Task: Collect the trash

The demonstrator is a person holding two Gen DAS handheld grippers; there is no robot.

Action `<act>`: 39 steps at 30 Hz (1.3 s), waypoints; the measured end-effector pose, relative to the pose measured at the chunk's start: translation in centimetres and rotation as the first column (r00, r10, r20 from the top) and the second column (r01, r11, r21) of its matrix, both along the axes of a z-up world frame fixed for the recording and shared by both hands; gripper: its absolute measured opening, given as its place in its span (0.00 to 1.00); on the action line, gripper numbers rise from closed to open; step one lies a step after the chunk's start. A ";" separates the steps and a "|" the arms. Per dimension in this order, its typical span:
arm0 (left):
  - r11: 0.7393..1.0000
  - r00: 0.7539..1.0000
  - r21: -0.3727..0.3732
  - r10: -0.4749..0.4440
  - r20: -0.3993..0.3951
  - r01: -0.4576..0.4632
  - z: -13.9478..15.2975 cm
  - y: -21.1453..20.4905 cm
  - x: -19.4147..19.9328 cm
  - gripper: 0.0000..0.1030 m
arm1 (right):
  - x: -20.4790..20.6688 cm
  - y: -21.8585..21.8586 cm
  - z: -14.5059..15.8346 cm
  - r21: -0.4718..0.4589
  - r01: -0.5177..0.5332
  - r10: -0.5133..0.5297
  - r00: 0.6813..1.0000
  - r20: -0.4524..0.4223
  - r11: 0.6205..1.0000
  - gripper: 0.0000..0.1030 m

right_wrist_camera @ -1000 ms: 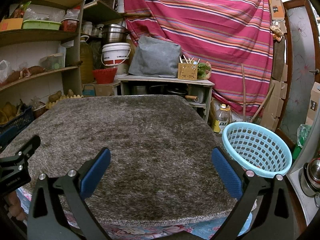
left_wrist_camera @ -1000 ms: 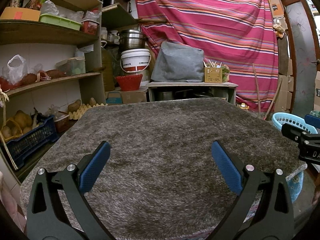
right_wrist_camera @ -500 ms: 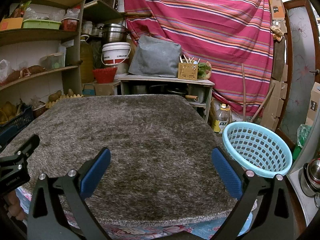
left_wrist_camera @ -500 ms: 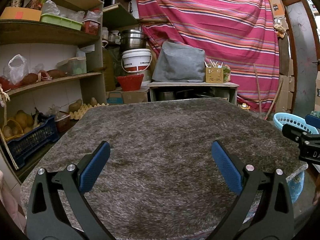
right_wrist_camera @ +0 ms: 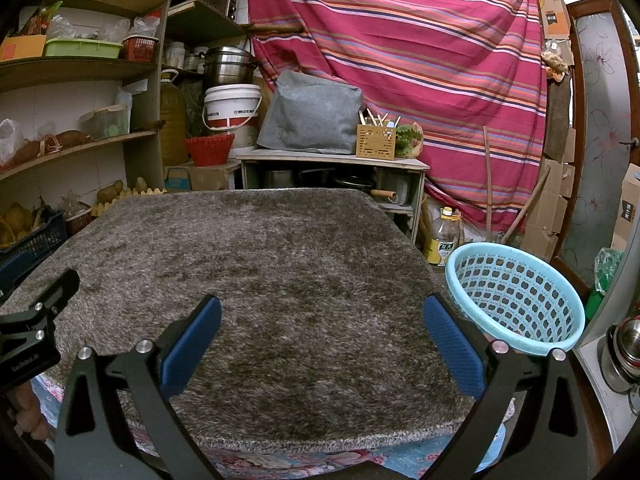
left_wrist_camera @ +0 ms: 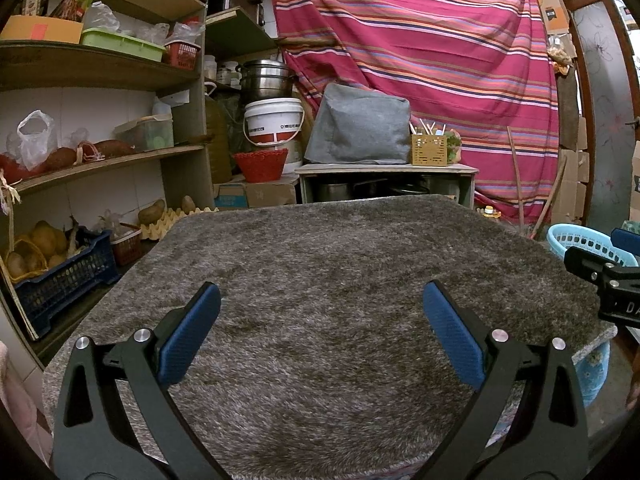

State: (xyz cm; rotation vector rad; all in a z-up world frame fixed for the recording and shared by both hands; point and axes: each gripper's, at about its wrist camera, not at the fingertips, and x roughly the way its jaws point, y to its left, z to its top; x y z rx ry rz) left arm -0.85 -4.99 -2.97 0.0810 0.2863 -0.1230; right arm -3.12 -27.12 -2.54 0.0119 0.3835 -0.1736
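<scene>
A shaggy grey-brown rug point(left_wrist_camera: 320, 264) covers the table point(right_wrist_camera: 280, 256), and I see no trash lying on it. A light blue perforated basket point(right_wrist_camera: 516, 296) stands off the table's right edge; its rim point(left_wrist_camera: 580, 236) shows in the left wrist view. My left gripper point(left_wrist_camera: 320, 320) hovers open over the rug's near part, nothing between its blue pads. My right gripper point(right_wrist_camera: 320, 324) is open too, over the near right part of the rug, with the basket just right of its right finger. I cannot see what the basket contains.
Wooden shelves point(left_wrist_camera: 100, 160) with boxes, bags and a blue crate point(left_wrist_camera: 64, 276) line the left. Behind the table a low cabinet point(left_wrist_camera: 384, 180) carries a grey bundle; a striped red cloth point(left_wrist_camera: 420, 60) hangs behind. An oil bottle point(right_wrist_camera: 440, 240) and cardboard boxes stand at the right.
</scene>
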 end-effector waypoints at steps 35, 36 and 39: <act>1.000 1.000 0.002 0.002 0.002 -0.002 0.1 0.0 -0.1 0.95 | 0.0 0.0 0.0 0.000 -0.001 0.001 1.000 -0.001 1.000 0.96; 1.000 1.000 0.002 0.002 0.003 -0.002 0.1 0.1 -0.1 0.95 | 0.0 0.0 0.0 0.000 -0.001 0.001 1.000 -0.002 1.000 0.96; 1.000 1.000 0.001 0.003 0.001 -0.003 0.1 0.1 -0.1 0.95 | 0.0 0.1 0.0 0.000 -0.001 0.001 1.000 -0.002 1.000 0.96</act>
